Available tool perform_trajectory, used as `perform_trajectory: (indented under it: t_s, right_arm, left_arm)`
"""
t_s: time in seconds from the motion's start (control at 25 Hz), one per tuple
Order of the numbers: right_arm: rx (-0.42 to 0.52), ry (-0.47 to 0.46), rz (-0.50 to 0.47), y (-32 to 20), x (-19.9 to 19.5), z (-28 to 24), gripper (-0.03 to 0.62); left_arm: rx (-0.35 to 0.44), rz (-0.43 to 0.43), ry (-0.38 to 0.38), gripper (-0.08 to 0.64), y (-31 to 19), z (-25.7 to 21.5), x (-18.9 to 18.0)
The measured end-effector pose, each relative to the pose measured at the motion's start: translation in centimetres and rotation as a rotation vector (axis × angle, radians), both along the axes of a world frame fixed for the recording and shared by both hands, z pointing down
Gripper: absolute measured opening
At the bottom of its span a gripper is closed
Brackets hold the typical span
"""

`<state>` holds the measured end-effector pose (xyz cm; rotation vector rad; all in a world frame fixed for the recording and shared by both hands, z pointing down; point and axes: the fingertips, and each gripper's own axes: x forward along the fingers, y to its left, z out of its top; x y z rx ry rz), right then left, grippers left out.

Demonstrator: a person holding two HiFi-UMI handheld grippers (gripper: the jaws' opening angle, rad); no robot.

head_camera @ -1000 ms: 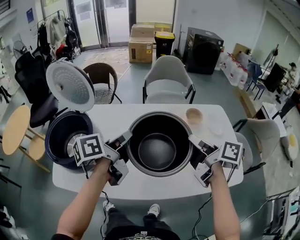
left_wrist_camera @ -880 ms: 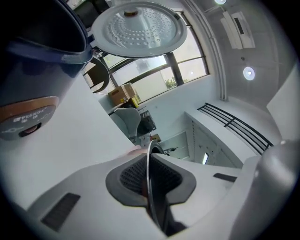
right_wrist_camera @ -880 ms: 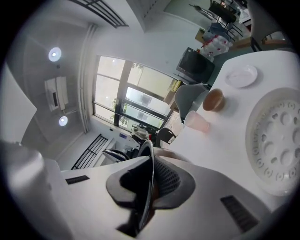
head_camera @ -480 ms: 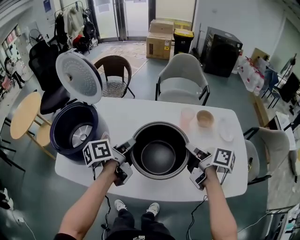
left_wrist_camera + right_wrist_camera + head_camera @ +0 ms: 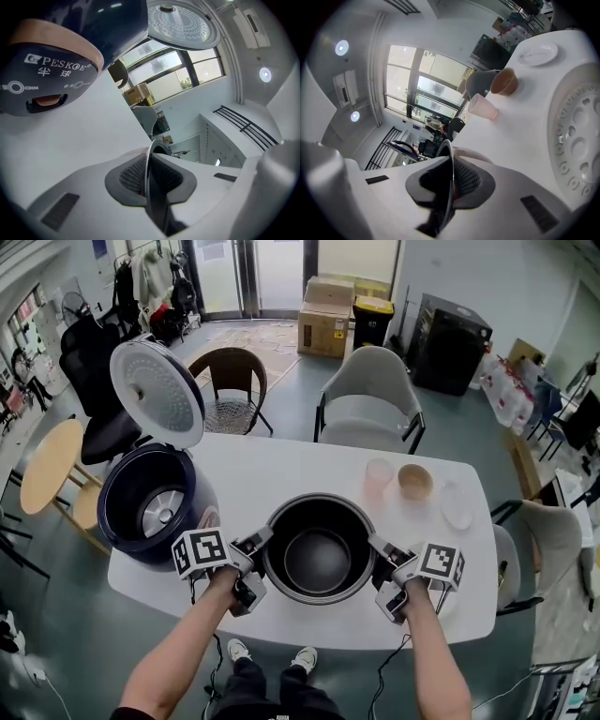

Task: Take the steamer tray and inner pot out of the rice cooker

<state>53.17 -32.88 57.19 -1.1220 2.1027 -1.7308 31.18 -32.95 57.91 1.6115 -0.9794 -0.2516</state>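
Pinching the inner pot (image 5: 317,549) by opposite sides of its rim, the left tongs (image 5: 260,543) and right tongs (image 5: 376,547) are clamping hard, pot low over the desk (image 5: 281,470) beside the emptied rice cooker (image 5: 155,510). Keeping it level and releasing both sides together looks wisest.

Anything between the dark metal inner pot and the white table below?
Nothing visible. Left gripper and right gripper clamp the inner pot at its rim; translucent pink cup and brown bowl stand behind it, apart.

Left gripper (image 5: 263,539) and right gripper (image 5: 377,546) — white, square-marker cubes (image 5: 199,552).
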Motion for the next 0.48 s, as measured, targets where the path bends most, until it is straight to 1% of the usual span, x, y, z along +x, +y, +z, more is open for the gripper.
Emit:
perform_trajectory:
  t_s: [0.2, 0.36, 0.44, 0.48]
  right_arm:
    - [-0.017, -0.027, 0.009, -0.23, 0.19, 0.95, 0.029]
    - [0.01, -0.028, -0.011, -0.4, 0.2, 0.77, 0.022]
    - [-0.003, -0.025, -0.019, -0.03, 0.15, 0.51, 0.024]
    - [0.004, -0.007, -0.031, 0.13, 0.17, 0.39, 0.034]
  left_arm:
    - [0.016, 0.026, -0.022, 0.028, -0.38, 0.14, 0.15]
    - [0.018, 0.043, -0.009, 0.028, -0.31, 0.03, 0.13]
    - [0.015, 0.056, -0.03, 0.032, -0.08, -0.07, 0.07]
    - [0.019, 0.063, -0.058, 0.043, 0.02, -0.14, -0.05]
